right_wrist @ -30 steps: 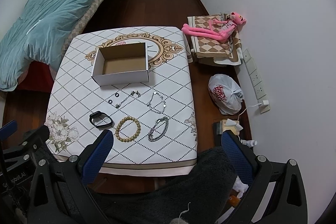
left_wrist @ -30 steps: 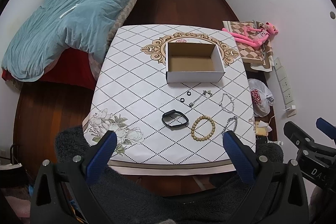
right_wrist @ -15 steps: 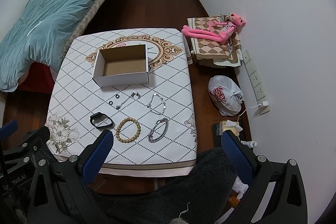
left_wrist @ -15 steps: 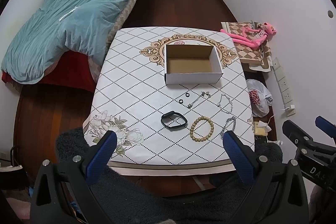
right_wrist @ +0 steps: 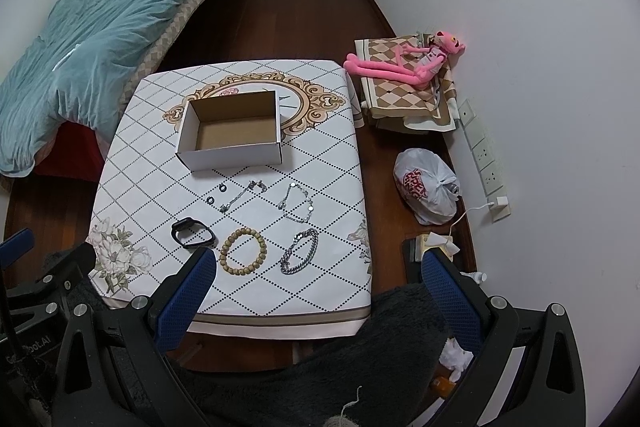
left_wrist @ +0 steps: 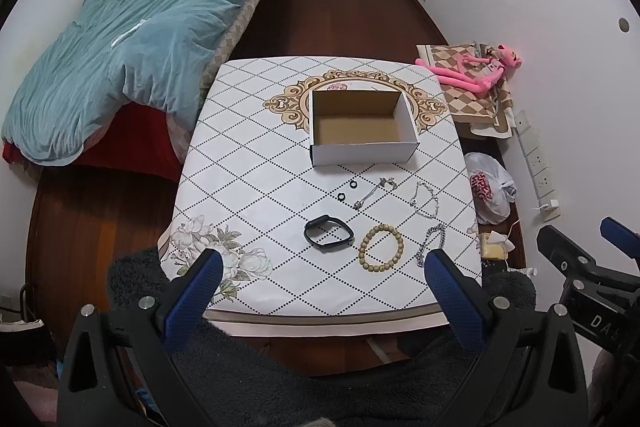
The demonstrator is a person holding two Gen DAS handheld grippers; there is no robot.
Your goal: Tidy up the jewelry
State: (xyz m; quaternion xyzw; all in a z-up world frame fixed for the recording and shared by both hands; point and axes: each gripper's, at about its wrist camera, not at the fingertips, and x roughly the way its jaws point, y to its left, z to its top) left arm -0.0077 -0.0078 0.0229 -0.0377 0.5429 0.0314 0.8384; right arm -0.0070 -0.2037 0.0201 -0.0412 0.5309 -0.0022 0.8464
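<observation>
Both cameras have drifted slightly back from the table (left_wrist: 248,163). Left gripper (left_wrist: 322,279) and right gripper (right_wrist: 318,277) hang spread wide, holding nothing, above its near edge. Beyond lie a beaded bracelet (right_wrist: 243,251), black band (right_wrist: 193,233) and chain bracelet (right_wrist: 299,251), seemingly laid out for the empty box (right_wrist: 230,131). "DAS" shows on the right gripper's body.
</observation>
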